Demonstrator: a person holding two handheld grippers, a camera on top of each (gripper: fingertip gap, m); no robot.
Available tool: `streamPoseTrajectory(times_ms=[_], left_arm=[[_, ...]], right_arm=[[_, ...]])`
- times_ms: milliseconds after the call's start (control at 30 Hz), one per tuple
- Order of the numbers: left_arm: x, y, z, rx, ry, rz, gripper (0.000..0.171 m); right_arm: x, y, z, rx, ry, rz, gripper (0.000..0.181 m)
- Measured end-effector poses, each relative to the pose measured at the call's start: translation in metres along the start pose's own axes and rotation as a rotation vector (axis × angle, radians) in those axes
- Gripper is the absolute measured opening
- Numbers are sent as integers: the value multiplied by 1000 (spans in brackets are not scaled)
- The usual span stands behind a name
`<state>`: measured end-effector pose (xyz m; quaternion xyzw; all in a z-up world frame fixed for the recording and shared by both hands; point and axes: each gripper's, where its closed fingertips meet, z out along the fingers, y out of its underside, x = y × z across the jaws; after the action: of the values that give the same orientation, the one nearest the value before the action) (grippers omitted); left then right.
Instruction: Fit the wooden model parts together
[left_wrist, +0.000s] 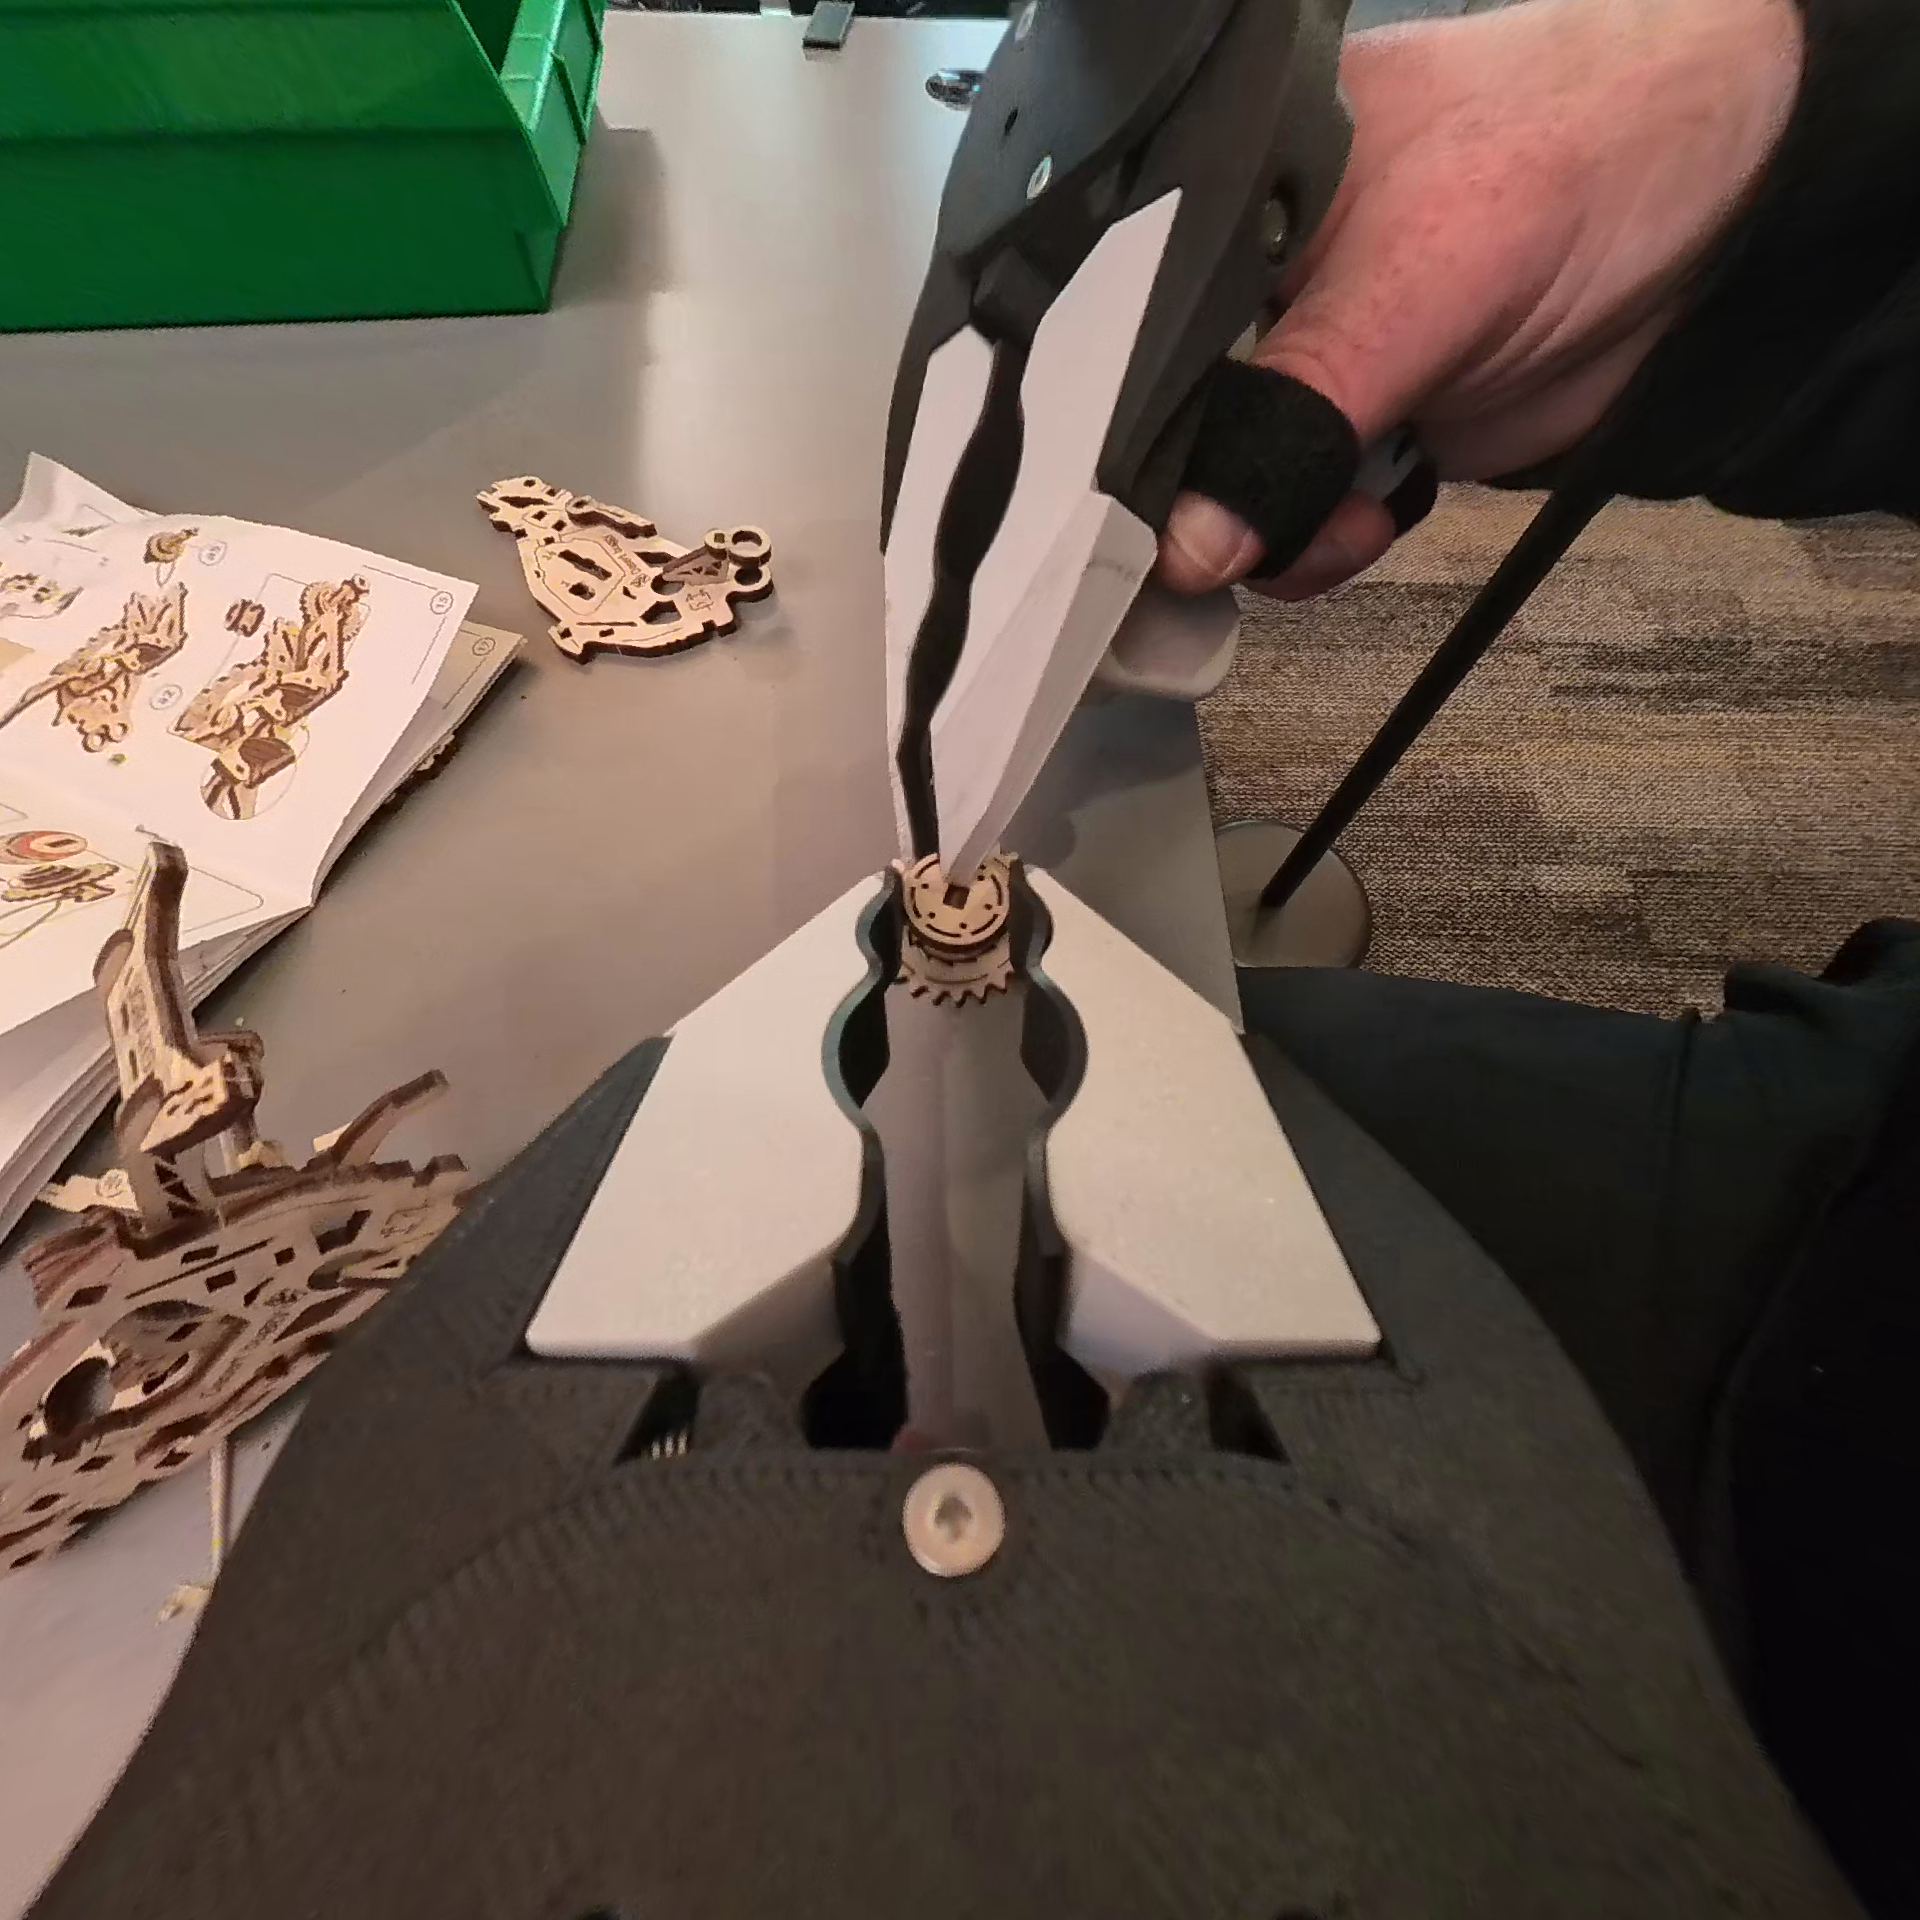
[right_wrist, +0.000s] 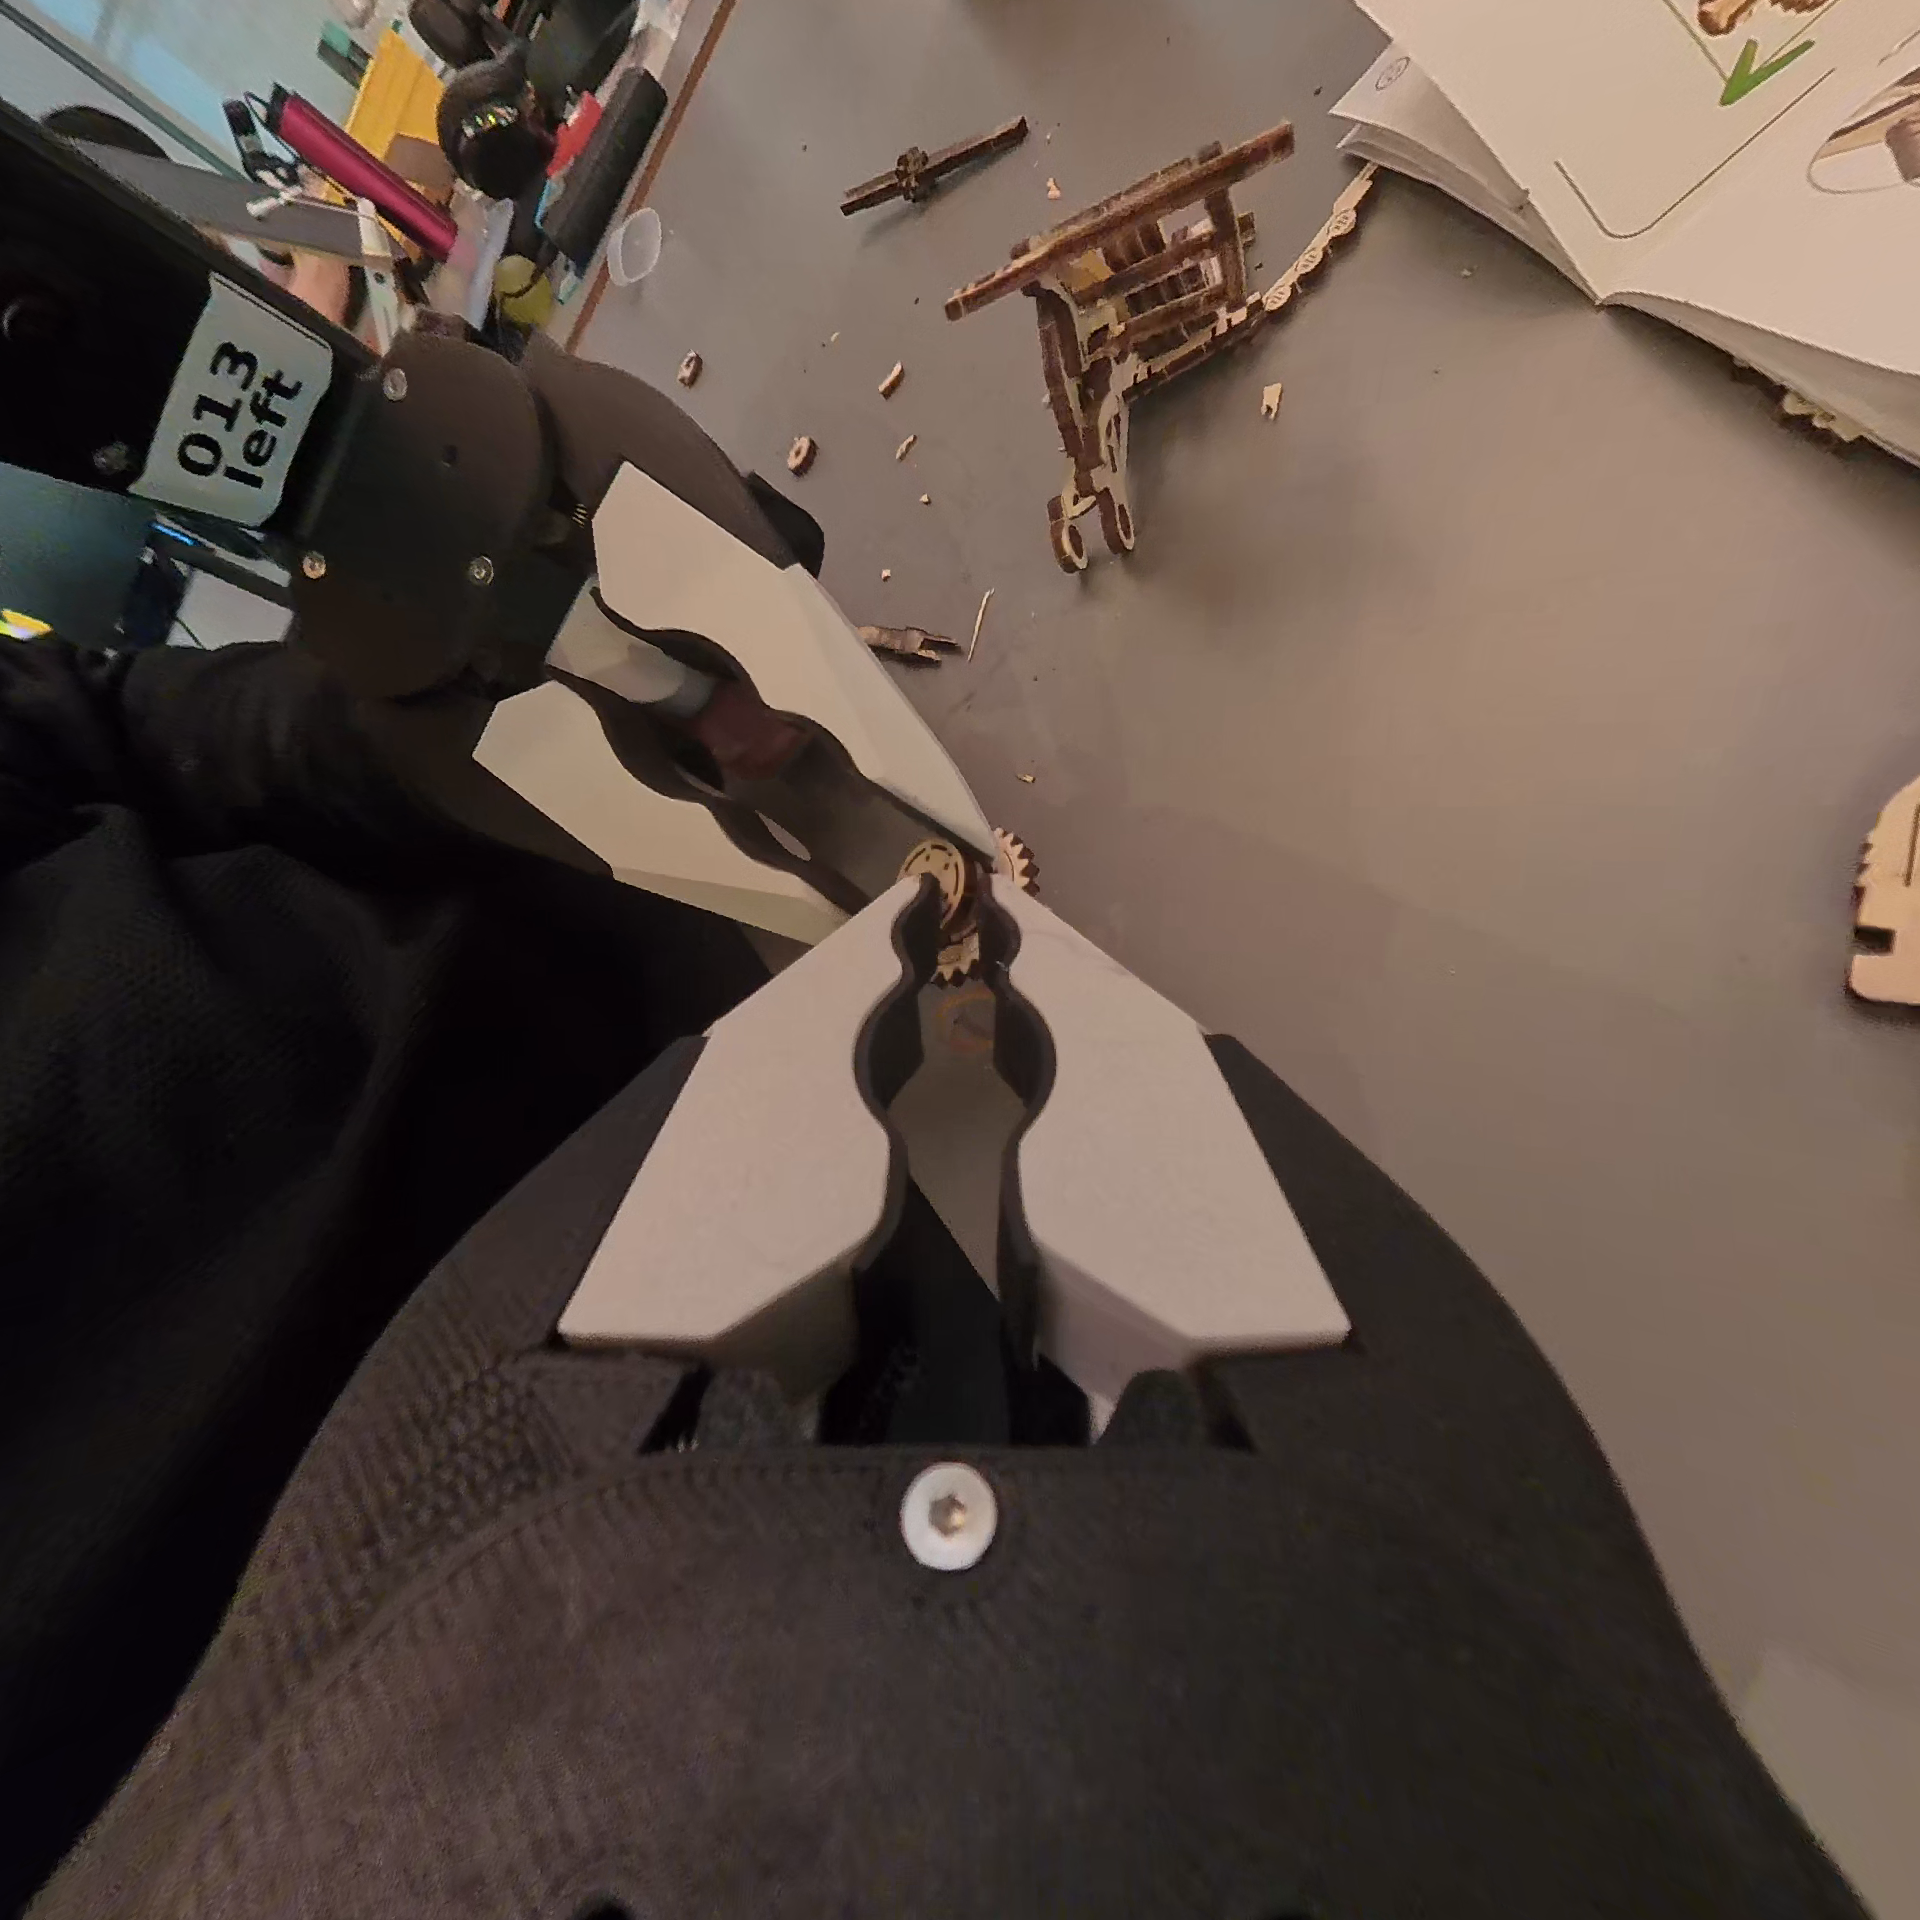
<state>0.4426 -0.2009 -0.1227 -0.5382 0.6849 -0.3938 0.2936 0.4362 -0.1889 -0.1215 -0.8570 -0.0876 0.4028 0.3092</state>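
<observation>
On the grey table (left_wrist: 644, 343), green bin (left_wrist: 281, 156), booklet (left_wrist: 208, 707), seemingly carpet (left_wrist: 1621, 727) beyond.

Your left gripper (left_wrist: 956, 914) pinches a small wooden gear (left_wrist: 954, 935) at its tips. Your right gripper (left_wrist: 940, 847) comes down from 1 o'clock, tips touching the gear's top. At 9 o'clock lies a booklet (left_wrist: 208, 707); a green bin (left_wrist: 291, 156) sits at 11.

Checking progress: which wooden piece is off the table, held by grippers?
The small gear wheel, pinched by the left gripper; the other wooden pieces lie on the table.
</observation>
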Motion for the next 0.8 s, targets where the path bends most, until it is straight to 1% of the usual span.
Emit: streamPoseTrajectory(times_ms=[233, 333, 467, 600, 800], left_arm=[[0, 1, 0, 3, -9, 7, 18], [2, 1, 0, -3, -9, 25, 18], [1, 1, 1, -3, -13, 27, 18], [1, -1, -1, 4, -15, 41, 18], [0, -6, -4, 31, -15, 49, 16]], right_arm=[[-1, -3, -1, -14, 75, -95, 3], [-7, -7, -5, -22, 130, -234, 0], [-6, 1, -2, -108, 191, -378, 0], [-4, 1, -2, -106, 193, -389, 0], [-3, 1, -5, -65, 166, -340, 0]])
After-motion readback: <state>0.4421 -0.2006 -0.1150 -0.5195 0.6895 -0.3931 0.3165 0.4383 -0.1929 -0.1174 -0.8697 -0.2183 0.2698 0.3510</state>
